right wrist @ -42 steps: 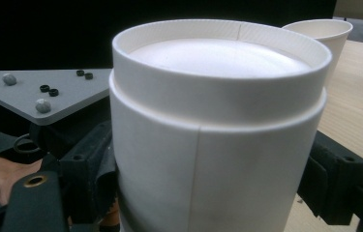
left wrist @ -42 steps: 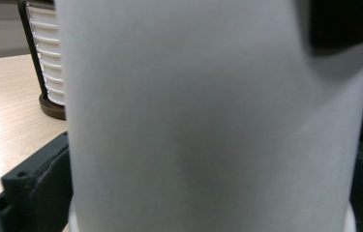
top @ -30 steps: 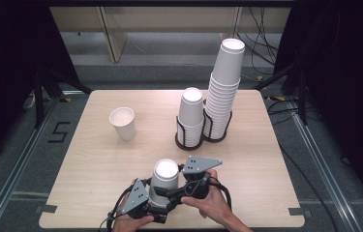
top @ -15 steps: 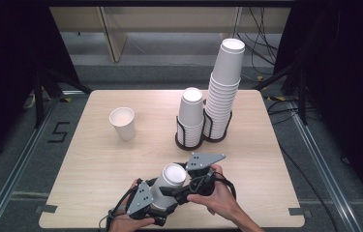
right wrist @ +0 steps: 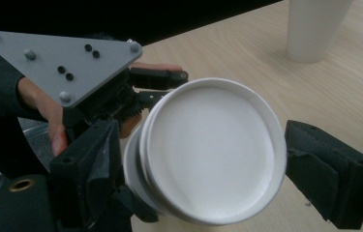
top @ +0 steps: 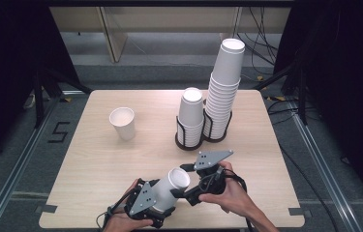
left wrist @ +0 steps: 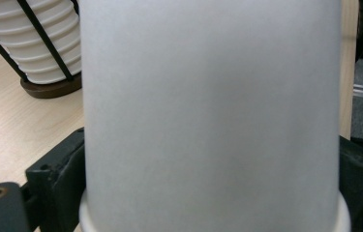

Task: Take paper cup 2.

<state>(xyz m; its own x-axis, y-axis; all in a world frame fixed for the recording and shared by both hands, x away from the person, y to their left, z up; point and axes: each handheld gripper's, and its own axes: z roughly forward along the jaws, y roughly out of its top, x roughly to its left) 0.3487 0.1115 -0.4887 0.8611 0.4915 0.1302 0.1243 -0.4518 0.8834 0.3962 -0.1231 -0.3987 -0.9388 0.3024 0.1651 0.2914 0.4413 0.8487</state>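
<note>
Left gripper (top: 162,205) pinches paper cups (top: 172,188) (nested); right gripper's (top: 193,193) fingers spread around them.

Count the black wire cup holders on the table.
2: the left holder with the short cup stack, the right holder beside it with the tall stack. None looks hidden.
</note>
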